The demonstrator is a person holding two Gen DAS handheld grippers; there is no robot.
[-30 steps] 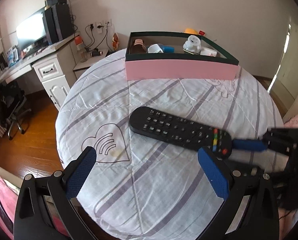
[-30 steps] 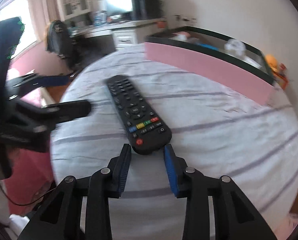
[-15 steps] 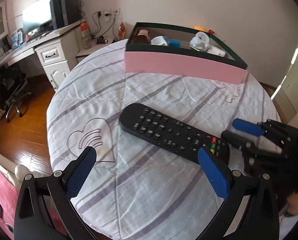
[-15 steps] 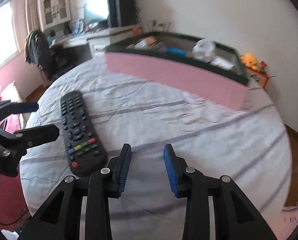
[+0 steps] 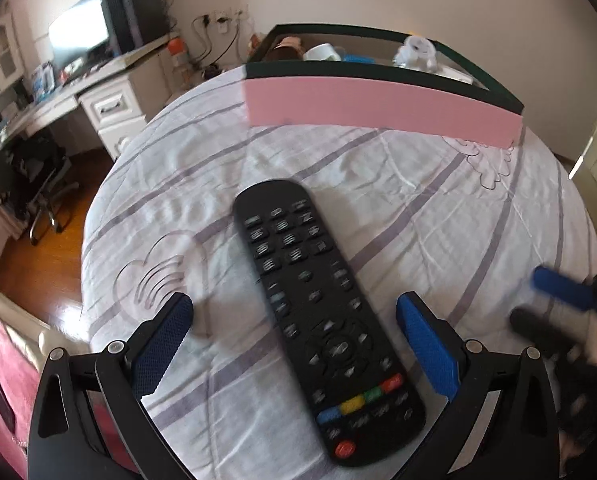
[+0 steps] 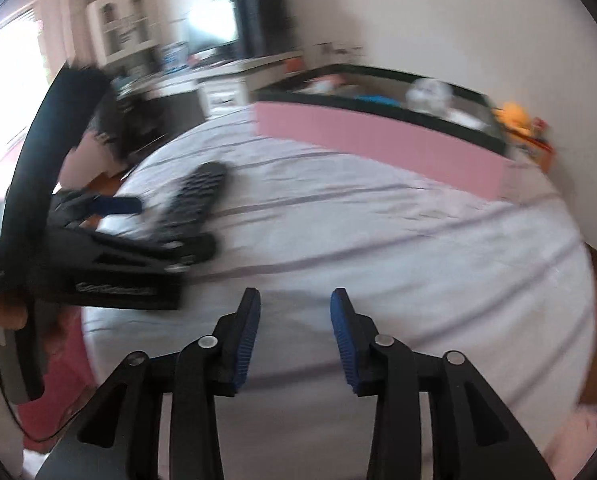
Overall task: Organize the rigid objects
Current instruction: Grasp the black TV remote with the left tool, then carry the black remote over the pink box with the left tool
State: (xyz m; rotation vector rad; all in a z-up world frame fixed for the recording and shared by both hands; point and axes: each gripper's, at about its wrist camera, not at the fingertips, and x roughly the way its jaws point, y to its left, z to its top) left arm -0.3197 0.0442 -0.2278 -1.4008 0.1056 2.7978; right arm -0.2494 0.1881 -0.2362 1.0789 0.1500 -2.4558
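White bedding with grey stripes (image 5: 418, 216) covers the round surface under both my tools, with a desk and monitor (image 5: 78, 36) off to my far left. My left gripper (image 5: 294, 344) is spread wide, its blue pads on either side of the long black remote control (image 5: 318, 312), touching neither side as far as I can judge. The remote lies flat, its red button end nearest me. Ahead of it, well apart, sits the pink-fronted, dark-rimmed box (image 5: 378, 108) holding small items. My right gripper (image 6: 294, 336) hangs over bare bedding to the right, its fingers parted with nothing between them; that view is blurred.
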